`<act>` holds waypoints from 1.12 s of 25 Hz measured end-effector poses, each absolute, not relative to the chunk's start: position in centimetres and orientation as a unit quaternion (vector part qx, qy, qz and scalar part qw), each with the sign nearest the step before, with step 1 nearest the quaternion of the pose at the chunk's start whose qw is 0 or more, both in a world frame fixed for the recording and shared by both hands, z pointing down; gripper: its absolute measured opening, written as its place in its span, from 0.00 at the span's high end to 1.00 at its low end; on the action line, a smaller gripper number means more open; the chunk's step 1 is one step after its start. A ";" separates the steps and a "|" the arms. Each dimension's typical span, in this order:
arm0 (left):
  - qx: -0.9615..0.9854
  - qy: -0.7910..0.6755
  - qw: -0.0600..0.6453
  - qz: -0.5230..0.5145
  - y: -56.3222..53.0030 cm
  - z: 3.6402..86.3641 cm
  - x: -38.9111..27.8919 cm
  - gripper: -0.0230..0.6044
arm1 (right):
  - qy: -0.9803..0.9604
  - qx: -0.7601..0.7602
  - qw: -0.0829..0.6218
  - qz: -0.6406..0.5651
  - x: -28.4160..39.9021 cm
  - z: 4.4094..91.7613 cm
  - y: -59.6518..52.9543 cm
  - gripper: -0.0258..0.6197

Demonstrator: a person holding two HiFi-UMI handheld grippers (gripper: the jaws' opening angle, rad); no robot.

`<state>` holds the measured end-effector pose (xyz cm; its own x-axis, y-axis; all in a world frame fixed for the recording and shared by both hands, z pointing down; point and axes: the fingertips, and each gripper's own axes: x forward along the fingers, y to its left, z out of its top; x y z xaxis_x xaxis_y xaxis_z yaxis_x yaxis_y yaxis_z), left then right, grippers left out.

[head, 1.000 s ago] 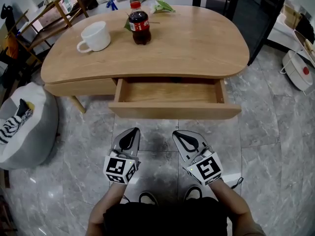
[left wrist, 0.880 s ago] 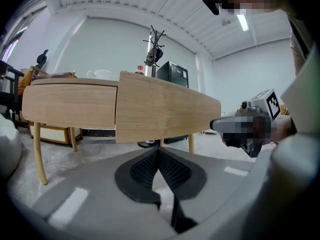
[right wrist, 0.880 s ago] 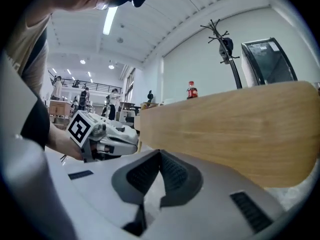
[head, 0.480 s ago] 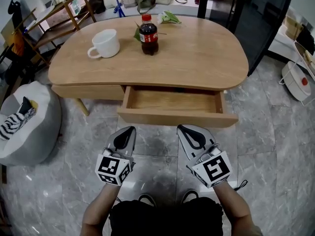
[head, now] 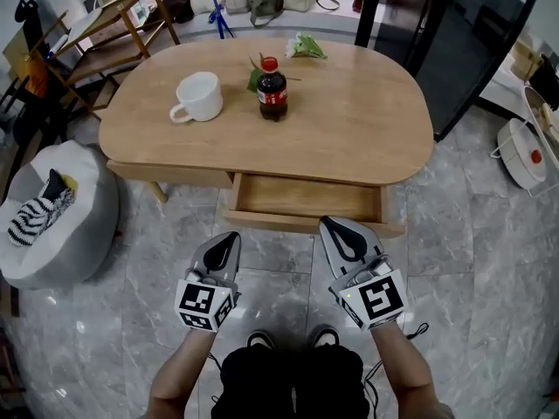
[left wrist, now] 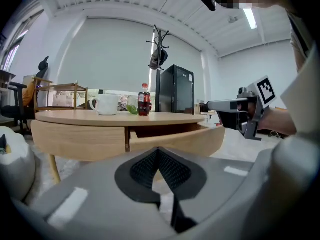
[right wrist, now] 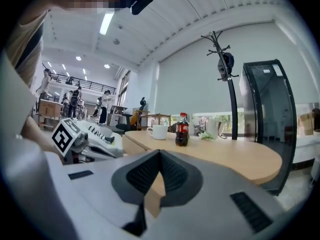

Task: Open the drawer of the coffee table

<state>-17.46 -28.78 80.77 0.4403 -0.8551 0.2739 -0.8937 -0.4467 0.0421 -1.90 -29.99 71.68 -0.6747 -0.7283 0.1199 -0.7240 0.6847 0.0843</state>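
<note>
Hidden or unclear:
- In the head view, the tip of the right gripper (head: 336,223) overlaps the drawer front. Whether it touches cannot be told.
- In the right gripper view, the gripper's own grey body covers the drawer. Only a sliver of pale wood shows behind the pads.
- In the left gripper view, the drawer interior is a dark gap and its floor is out of sight.
- The table's far legs are not visible.

Task item: the pale wooden drawer (head: 306,197) sits under the top of the oval light-wood table (head: 349,120), on the table's near side. It is pulled partway out. Its plain board front stands forward of the table's edge, and its bare wooden floor is exposed.

Grippers:
- The left gripper (head: 229,236) is off the table's near side, short of the drawer front. Its pads are together with nothing between them.
- The right gripper's pads are likewise closed on nothing.

On the table top, a white ceramic mug (head: 201,96) and a dark cola bottle with a red cap (head: 272,88) stand near its centre, apart from each other.
</note>
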 end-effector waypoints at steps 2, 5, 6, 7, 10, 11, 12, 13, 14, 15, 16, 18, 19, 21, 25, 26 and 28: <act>0.840 -0.522 0.100 0.106 -28.9 77.8 -17.5 0.95 | -0.913 0.402 0.073 -0.006 -1.7 68.7 -30.8 0.95; 0.837 -0.529 0.099 0.104 -29.1 71.3 -17.2 0.95 | -0.907 0.414 0.083 -0.011 -1.2 62.9 -31.8 0.95; 0.837 -0.529 0.094 0.105 -29.2 68.8 -17.0 0.95 | -0.905 0.417 0.084 -0.015 -1.1 60.7 -32.0 0.95; 0.838 -0.528 0.087 0.107 -29.3 66.2 -16.8 0.95 | -0.904 0.419 0.084 -0.018 -0.9 58.6 -32.2 0.95; 0.841 -0.526 0.067 0.109 -29.8 59.2 -16.3 0.95 | -0.902 0.420 0.091 -0.029 -0.9 52.8 -32.5 0.95; 0.841 -0.525 0.063 0.109 -30.0 57.1 -16.3 0.95 | -0.902 0.420 0.095 -0.031 -1.0 50.9 -32.6 0.95; 0.842 -0.526 0.061 0.109 -30.2 55.0 -16.3 0.95 | -0.902 0.418 0.097 -0.033 -1.2 49.1 -32.7 0.95; 0.841 -0.527 0.058 0.109 -30.4 52.9 -16.4 0.95 | -0.903 0.417 0.098 -0.033 -1.3 47.3 -32.7 0.95; 0.840 -0.528 0.056 0.109 -30.5 51.0 -16.6 0.95 | -0.904 0.415 0.099 -0.033 -1.6 45.4 -32.7 0.95; 0.839 -0.530 0.055 0.109 -30.5 49.1 -16.8 0.95 | -0.905 0.413 0.097 -0.031 -1.9 43.6 -32.6 0.95; 0.838 -0.531 0.058 0.108 -30.4 47.3 -16.9 0.95 | -0.906 0.412 0.094 -0.029 -2.2 41.8 -32.5 0.95; 0.837 -0.533 0.065 0.106 -29.9 43.4 -17.3 0.95 | -0.907 0.411 0.090 -0.022 -2.7 38.0 -32.0 0.95; 0.836 -0.534 0.068 0.104 -29.6 41.4 -17.5 0.95 | -0.907 0.411 0.089 -0.018 -2.9 36.1 -31.7 0.95; 0.834 -0.538 0.073 0.098 -29.0 37.3 -18.1 0.95 | -0.908 0.410 0.087 -0.011 -3.3 32.2 -31.2 0.95; 0.829 -0.547 0.073 0.086 -28.3 29.8 -19.6 0.95 | -0.911 0.404 0.081 -0.008 -4.6 25.6 -30.6 0.95; 0.828 -0.550 0.073 0.083 -28.1 28.2 -19.9 0.95 | -0.912 0.401 0.080 -0.007 -4.8 24.4 -30.5 0.95; 0.826 -0.554 0.075 0.076 -27.5 25.5 -20.2 0.95 | -0.913 0.400 0.077 -0.005 -4.9 22.1 -30.1 0.95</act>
<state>-20.19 -27.51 25.53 0.3748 -0.9034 0.2083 -0.9261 -0.3751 0.0397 -4.85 -30.10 22.11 -0.6676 -0.7316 0.1377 -0.7302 0.6796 0.0704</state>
